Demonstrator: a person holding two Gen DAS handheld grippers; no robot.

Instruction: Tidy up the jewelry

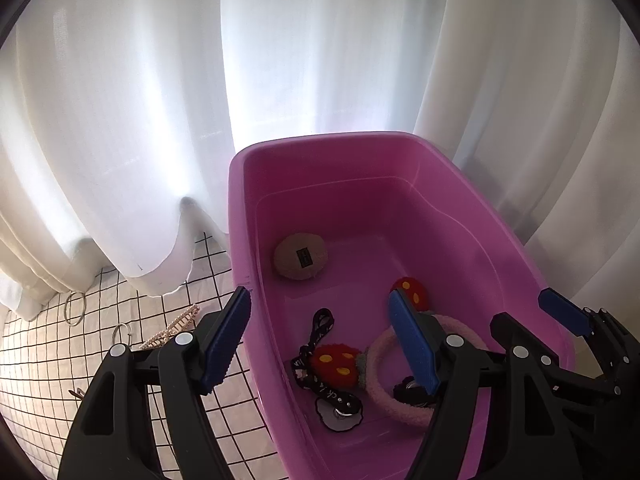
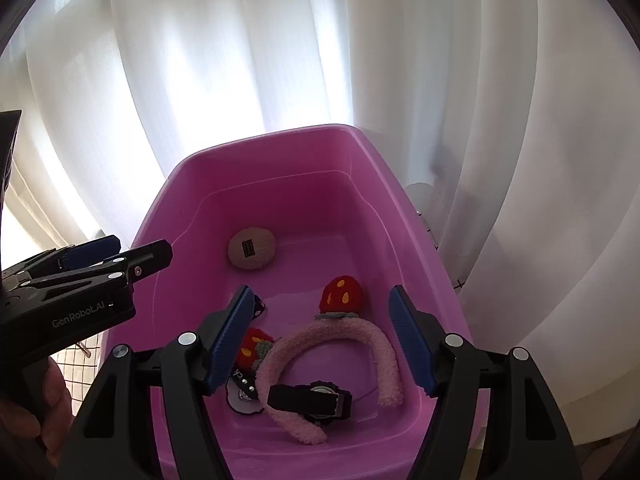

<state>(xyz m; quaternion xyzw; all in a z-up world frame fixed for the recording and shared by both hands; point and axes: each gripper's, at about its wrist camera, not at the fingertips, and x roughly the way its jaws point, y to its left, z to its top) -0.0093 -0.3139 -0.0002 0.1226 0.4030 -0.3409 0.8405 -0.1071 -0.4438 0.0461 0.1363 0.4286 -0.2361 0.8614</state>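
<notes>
Headband (image 2: 332,344) in bin (image 2: 280,148) | watch (image 2: 316,398) atop | curtain (image 2: 240,60) behind

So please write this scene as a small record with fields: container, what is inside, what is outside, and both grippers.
container: pink plastic tub
inside: pink fuzzy headband with red strawberry ears, black wristwatch, round beige pad, black printed strap
outside: two metal rings, beige hair claw on grid-pattern cloth
left gripper: jaws open, empty
right gripper: jaws open, empty
</notes>
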